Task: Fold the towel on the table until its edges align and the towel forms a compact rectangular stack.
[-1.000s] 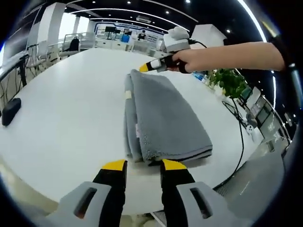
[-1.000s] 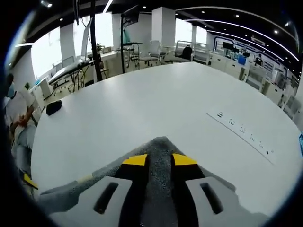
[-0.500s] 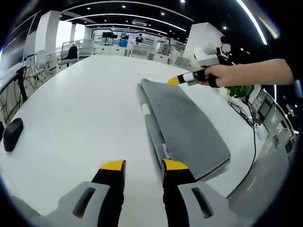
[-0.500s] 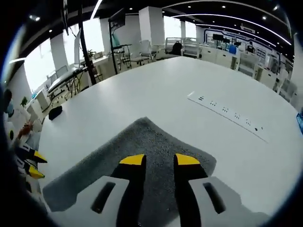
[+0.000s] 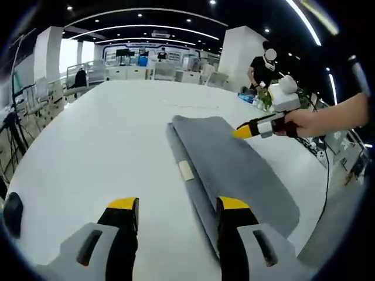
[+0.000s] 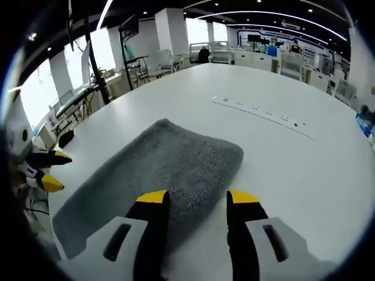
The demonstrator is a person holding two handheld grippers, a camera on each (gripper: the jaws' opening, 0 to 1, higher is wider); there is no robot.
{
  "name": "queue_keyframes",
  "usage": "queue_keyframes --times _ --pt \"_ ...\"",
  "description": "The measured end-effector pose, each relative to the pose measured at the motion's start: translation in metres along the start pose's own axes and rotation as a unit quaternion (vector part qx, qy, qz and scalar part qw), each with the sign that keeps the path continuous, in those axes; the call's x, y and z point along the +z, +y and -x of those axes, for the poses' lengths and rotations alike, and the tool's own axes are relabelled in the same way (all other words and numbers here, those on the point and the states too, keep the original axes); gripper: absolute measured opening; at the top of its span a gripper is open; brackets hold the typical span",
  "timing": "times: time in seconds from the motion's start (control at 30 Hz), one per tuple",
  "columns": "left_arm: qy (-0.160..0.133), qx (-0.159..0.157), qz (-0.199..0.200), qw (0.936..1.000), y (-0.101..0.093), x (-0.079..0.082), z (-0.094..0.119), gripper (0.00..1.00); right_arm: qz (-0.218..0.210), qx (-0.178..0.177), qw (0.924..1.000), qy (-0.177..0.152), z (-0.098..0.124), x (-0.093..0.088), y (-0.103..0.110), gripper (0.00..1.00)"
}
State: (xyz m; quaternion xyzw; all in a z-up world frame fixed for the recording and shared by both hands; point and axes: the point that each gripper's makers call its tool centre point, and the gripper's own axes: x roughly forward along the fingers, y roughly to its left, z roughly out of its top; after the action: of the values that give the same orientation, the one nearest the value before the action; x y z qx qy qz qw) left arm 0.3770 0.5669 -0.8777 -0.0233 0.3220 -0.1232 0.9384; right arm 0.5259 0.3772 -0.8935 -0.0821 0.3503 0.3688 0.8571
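Two grippers, both with fingers parted and nothing between them: my left gripper point(image 5: 177, 205) hangs over the near end of the towel point(image 5: 234, 167), and my right gripper point(image 6: 192, 198) hangs over one long side. The towel lies flat on the white worktop point(image 5: 88, 140) as a long grey rectangle, already doubled into layers, with a pale label at its folded edge. In the left gripper view its long axis runs straight away from my left fingers, slightly to their right, so the near short end lies just ahead of that gripper. The right gripper comes in from the right of that view, yellow tips low over the towel's far half. In the right gripper view the towel stretches crosswise, its rounded far corner ahead and its length trailing off to the left, where the left gripper's yellow tips peek in at the edge. I judge the next fold would bring one short end onto the other, and the left gripper is nearer the near end. That end is cut off behind my left fingers, so I cannot tell whether the layers' edges line up.
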Motion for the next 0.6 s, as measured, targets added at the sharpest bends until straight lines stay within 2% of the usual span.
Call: queue_keyframes --times 0.13,0.3,0.37,0.47,0.6 --pt "0.002 -0.012 -0.011 0.9999 -0.007 0.009 -0.013 0.55 0.005 -0.012 0.9999 -0.001 0.01 -0.005 -0.006 0.4" --pt "0.001 -0.026 -0.007 0.9996 -0.013 0.018 -0.027 0.54 -0.016 -0.011 0.9998 -0.005 0.019 -0.018 -0.003 0.4" --pt "0.004 -0.036 -0.001 0.9993 -0.015 0.021 -0.033 0.52 -0.022 -0.012 0.9997 -0.005 0.023 -0.021 -0.003 0.4" --pt "-0.011 -0.036 0.035 0.9987 -0.013 0.029 -0.041 0.48 -0.036 -0.012 0.9993 -0.006 0.028 -0.03 0.002 0.4" --pt "-0.007 -0.046 0.033 0.9984 -0.016 0.031 -0.052 0.45 -0.055 -0.009 0.9984 -0.009 0.028 -0.038 0.004 0.39"
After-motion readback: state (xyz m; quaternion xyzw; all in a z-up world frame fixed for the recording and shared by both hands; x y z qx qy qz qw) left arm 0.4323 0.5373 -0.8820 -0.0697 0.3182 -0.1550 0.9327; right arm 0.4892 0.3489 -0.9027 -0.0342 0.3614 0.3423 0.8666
